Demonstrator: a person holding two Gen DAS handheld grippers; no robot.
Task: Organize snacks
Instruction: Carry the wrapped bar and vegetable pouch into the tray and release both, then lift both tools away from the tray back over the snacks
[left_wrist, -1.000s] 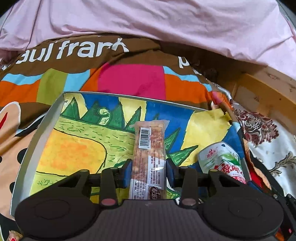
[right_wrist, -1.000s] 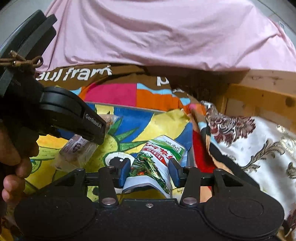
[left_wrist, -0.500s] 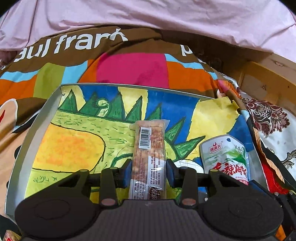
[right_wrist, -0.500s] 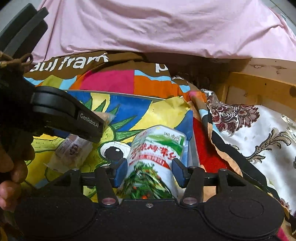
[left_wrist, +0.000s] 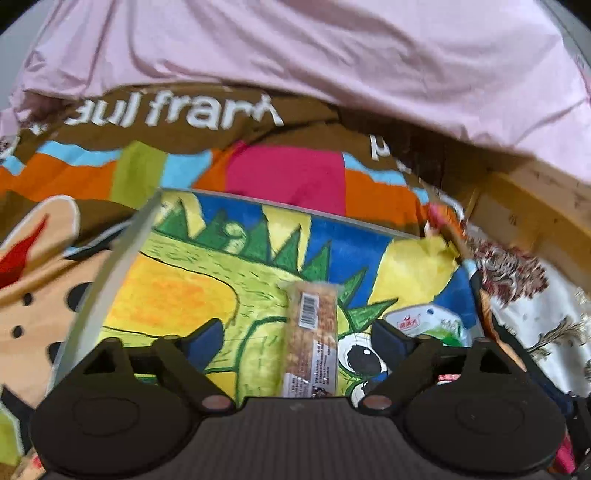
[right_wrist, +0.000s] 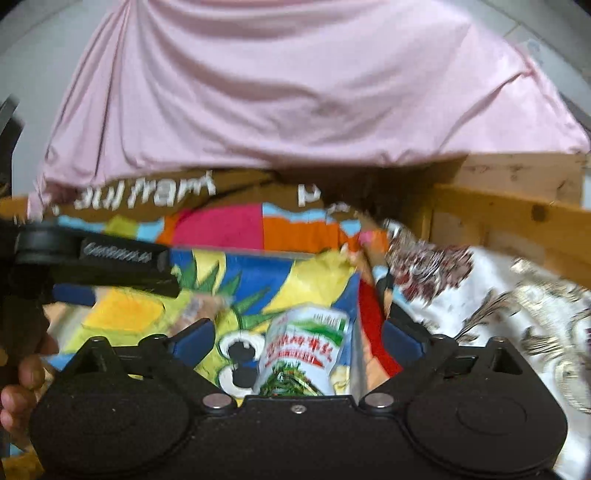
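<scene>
A long snack bar in a clear wrapper lies on the metal-rimmed tray with a dinosaur picture. It sits between the jaws of my left gripper, which are opening wide and do not touch it. A white and green snack pouch lies at the tray's right end, between the opening jaws of my right gripper, with gaps on both sides. The same pouch shows right of the bar. In the right wrist view, the left gripper hangs over the blurred bar.
The tray rests on a colourful lettered blanket. A pink sheet is heaped behind it. A wooden frame and a floral cloth lie to the right. A person's hand holds the left gripper.
Both grippers have opened wide and let go: the left off the snack bar, the right off the pouch. Both have pulled back and up a little; the snacks stay on the tray.
</scene>
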